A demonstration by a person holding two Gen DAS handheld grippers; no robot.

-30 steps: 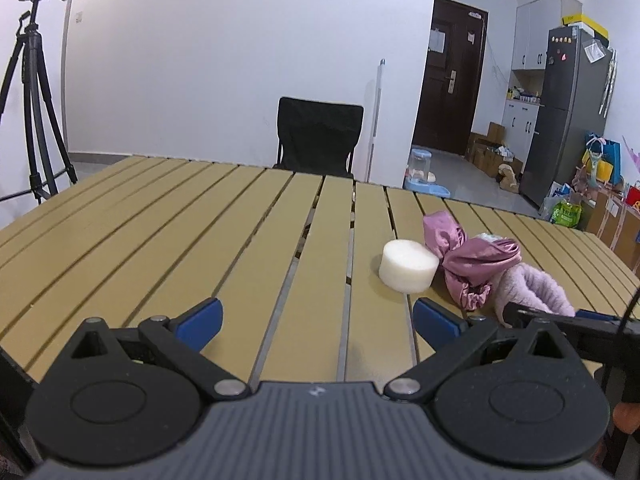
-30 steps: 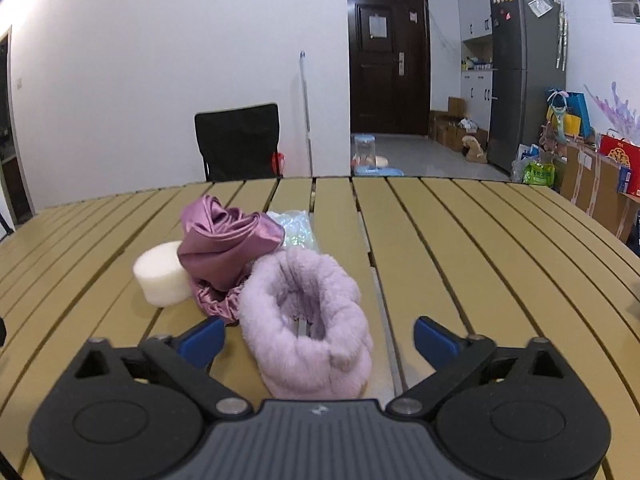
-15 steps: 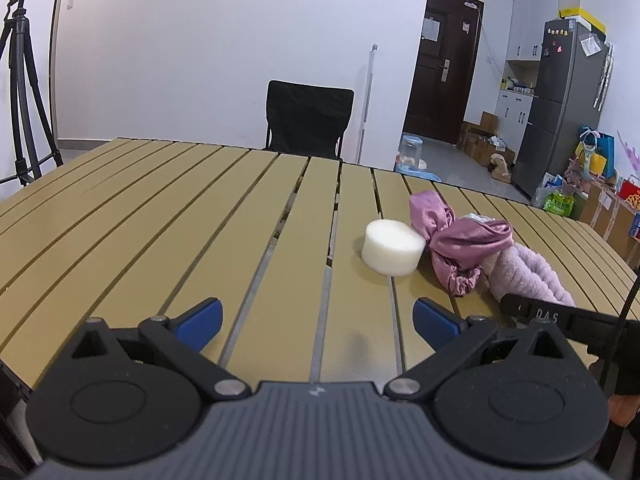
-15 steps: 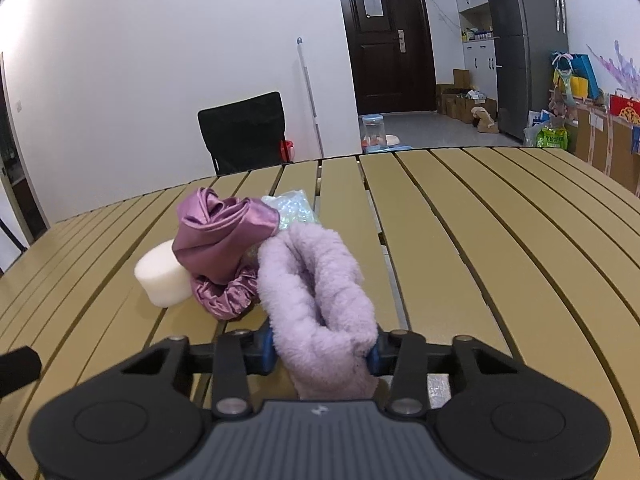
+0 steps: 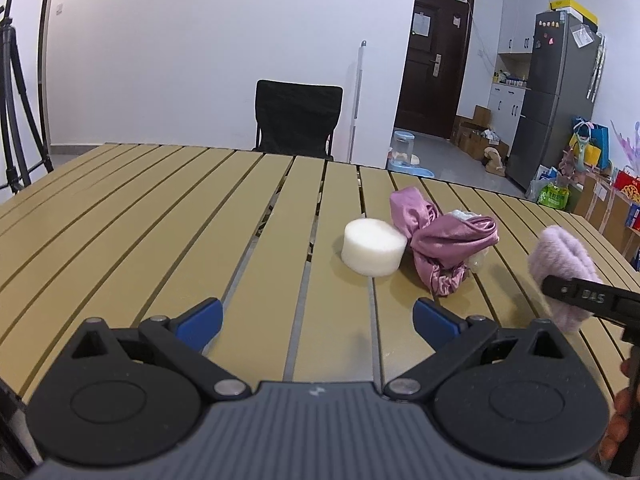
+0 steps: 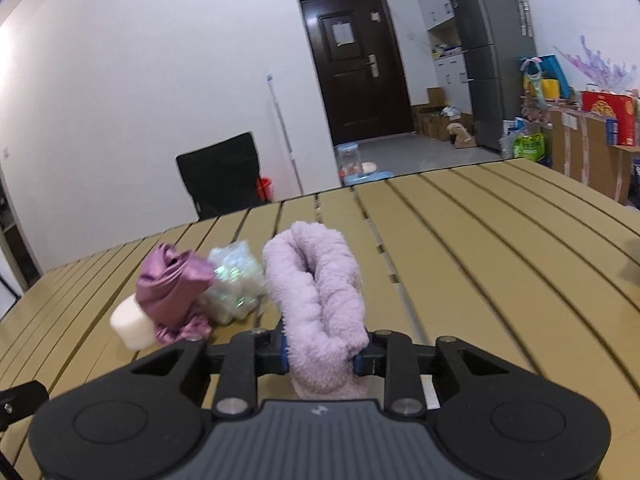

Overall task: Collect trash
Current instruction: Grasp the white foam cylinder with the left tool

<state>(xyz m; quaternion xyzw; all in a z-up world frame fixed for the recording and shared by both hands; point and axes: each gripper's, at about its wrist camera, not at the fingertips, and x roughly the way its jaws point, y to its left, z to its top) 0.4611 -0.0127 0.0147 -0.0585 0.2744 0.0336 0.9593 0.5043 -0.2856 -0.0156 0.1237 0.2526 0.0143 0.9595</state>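
My right gripper [image 6: 322,354] is shut on a fluffy lilac fabric piece [image 6: 320,304] and holds it lifted above the slatted table [image 6: 500,248]; it also shows at the right in the left wrist view [image 5: 560,264]. A white foam cylinder [image 5: 374,252], a crumpled purple satin cloth [image 5: 444,240] and a clear crinkled wrapper [image 6: 236,280] lie together on the table. My left gripper [image 5: 318,320] is open and empty, low over the table in front of the foam cylinder.
A black chair [image 5: 298,120] stands beyond the table's far edge. A tripod [image 5: 16,92] stands at the far left. A door, a fridge [image 5: 552,96] and boxes are at the back right.
My right gripper has shut on the lilac fabric and lifted it off the table, away from the pile. My left gripper has shifted slightly and stays open.
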